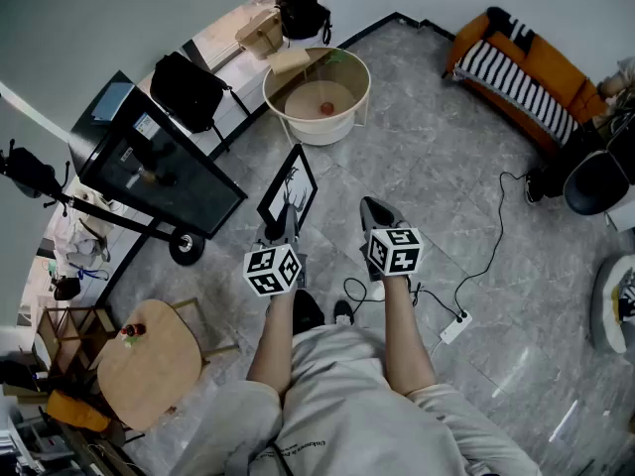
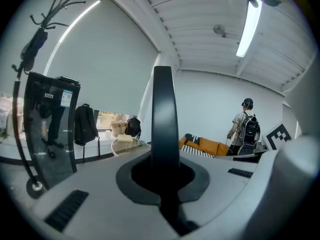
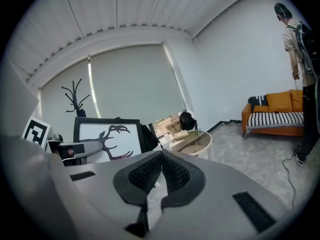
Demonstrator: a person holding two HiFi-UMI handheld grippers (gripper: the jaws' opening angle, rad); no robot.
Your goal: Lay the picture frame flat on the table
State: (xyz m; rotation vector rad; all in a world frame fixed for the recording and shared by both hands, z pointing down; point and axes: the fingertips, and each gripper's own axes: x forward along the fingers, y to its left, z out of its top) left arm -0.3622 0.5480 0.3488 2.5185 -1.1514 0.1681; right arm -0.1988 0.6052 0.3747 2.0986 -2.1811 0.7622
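The picture frame (image 1: 290,188) is black with a white sheet that bears a dark antlered deer shape. It hangs upright in the air above the floor, tilted a little. My left gripper (image 1: 282,234) is shut on its lower edge. In the left gripper view the frame (image 2: 165,114) stands edge-on as a dark bar rising from between the jaws. The right gripper view shows the frame's face (image 3: 107,136) at the left. My right gripper (image 1: 378,218) hovers just right of the frame, apart from it, its jaws shut with nothing between them. The round white table (image 1: 349,119) with a glass top stands farther ahead.
A tan bag (image 1: 290,60) lies on the round table's far rim. A black glass-fronted cart (image 1: 149,157) and a black backpack (image 1: 187,87) stand to the left. An orange sofa (image 1: 526,62) is at the far right, where a person (image 2: 245,126) stands. A power strip (image 1: 454,327) and cable lie on the floor.
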